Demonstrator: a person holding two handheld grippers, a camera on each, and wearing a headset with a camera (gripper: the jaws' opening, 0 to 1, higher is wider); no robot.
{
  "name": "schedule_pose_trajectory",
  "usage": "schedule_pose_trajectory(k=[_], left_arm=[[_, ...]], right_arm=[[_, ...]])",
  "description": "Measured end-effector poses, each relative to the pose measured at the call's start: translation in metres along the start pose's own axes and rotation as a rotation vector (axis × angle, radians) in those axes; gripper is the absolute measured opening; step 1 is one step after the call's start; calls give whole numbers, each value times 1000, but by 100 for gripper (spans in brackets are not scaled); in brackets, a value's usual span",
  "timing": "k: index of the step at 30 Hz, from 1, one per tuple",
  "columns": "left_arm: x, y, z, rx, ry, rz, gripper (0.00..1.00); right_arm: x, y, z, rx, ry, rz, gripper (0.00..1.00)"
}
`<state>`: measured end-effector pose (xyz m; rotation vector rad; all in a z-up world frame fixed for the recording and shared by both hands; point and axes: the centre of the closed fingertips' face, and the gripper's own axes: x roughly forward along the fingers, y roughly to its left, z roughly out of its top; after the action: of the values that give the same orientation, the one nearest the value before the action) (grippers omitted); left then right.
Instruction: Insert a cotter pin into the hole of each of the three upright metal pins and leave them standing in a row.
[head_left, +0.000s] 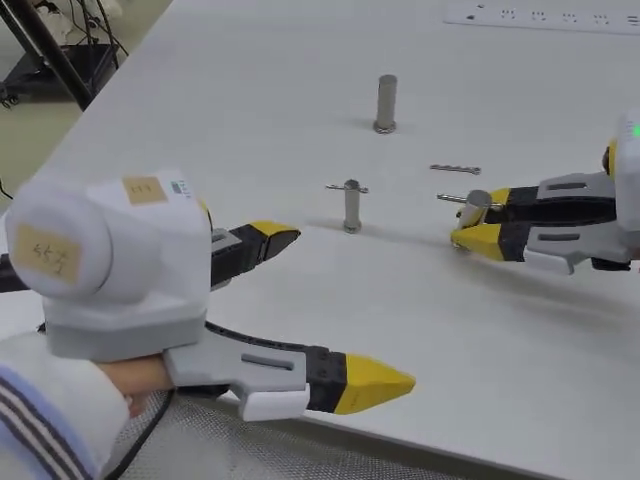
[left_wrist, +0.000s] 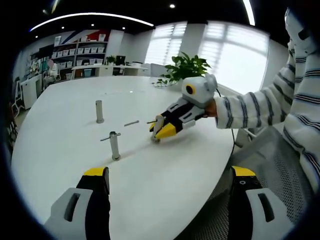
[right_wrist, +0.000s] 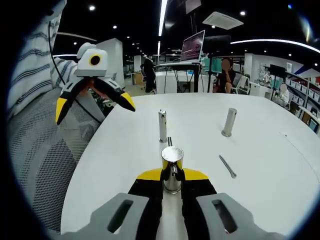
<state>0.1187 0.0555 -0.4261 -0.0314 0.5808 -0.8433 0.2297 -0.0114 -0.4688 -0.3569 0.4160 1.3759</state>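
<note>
My right gripper is shut on a short metal pin that has a cotter pin sticking out of its top; its own view has that pin upright between the yellow tips. A second pin stands in the middle with a cotter pin through it. The third pin stands farther back, bare. A loose cotter pin lies flat between them. My left gripper hangs wide open near the table's front edge, holding nothing.
The white round table carries all of this. A power strip lies at the far edge. A mesh chair is under the left gripper. A person's striped sleeve reaches in behind the right gripper.
</note>
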Motion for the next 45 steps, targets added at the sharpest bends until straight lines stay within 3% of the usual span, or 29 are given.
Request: schedule_pose_trajectory(k=[15, 27, 41, 45], left_arm=[[2, -2, 4, -1, -4, -4, 99], [2, -3, 3, 5, 0, -3, 99], [1, -3, 1, 3, 2, 3, 99], [0, -3, 4, -25, -24, 2, 99]], right_arm=[[-2, 6, 3, 13, -33, 18, 8], [2, 10, -4, -5, -17, 39, 8], [2, 14, -2, -1, -42, 39, 9], [2, 13, -2, 25, -49, 37, 9]])
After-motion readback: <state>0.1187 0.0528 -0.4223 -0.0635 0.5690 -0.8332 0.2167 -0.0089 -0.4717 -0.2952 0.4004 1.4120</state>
